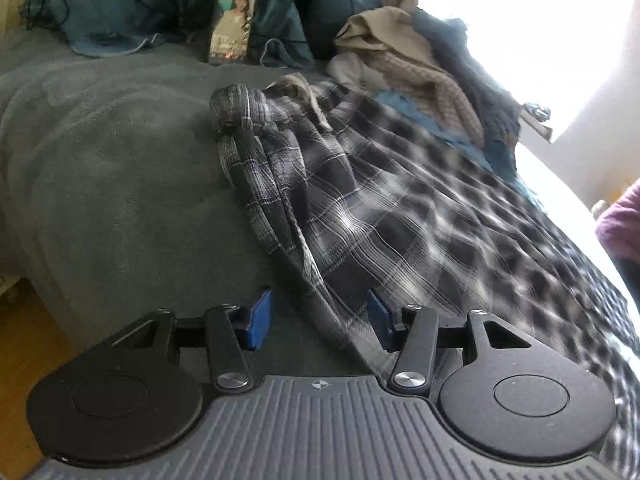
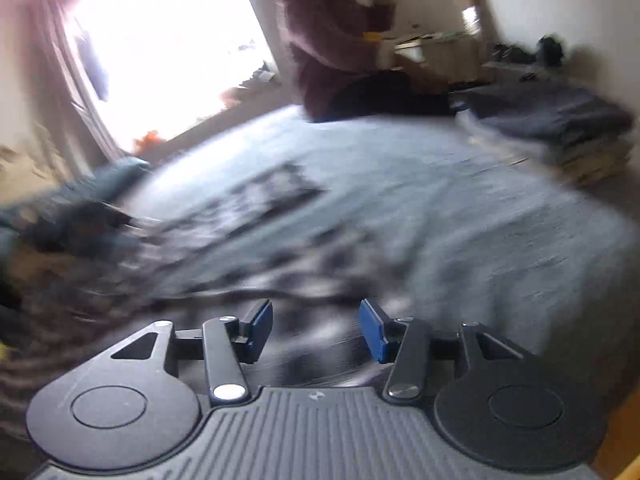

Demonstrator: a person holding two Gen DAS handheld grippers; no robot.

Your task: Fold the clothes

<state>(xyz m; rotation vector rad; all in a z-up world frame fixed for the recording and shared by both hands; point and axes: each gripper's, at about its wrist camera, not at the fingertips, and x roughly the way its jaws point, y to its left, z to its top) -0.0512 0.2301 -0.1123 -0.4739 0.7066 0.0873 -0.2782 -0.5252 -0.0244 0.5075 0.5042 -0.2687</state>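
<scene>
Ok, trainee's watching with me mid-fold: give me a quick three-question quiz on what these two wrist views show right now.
1. True or false: the plaid garment lies spread on the grey blanket.
2. Multiple choice: what stands propped at the far side of the bed in the left wrist view? A) a lamp B) a phone with a picture on its screen C) a mug
3. Short answer: are the blue pads of the left hand-held gripper pressing on the cloth?

Key:
1. True.
2. B.
3. No; the jaws stand apart, with a bunched edge of the garment lying between them unpinched. The right hand-held gripper is likewise open.
</scene>
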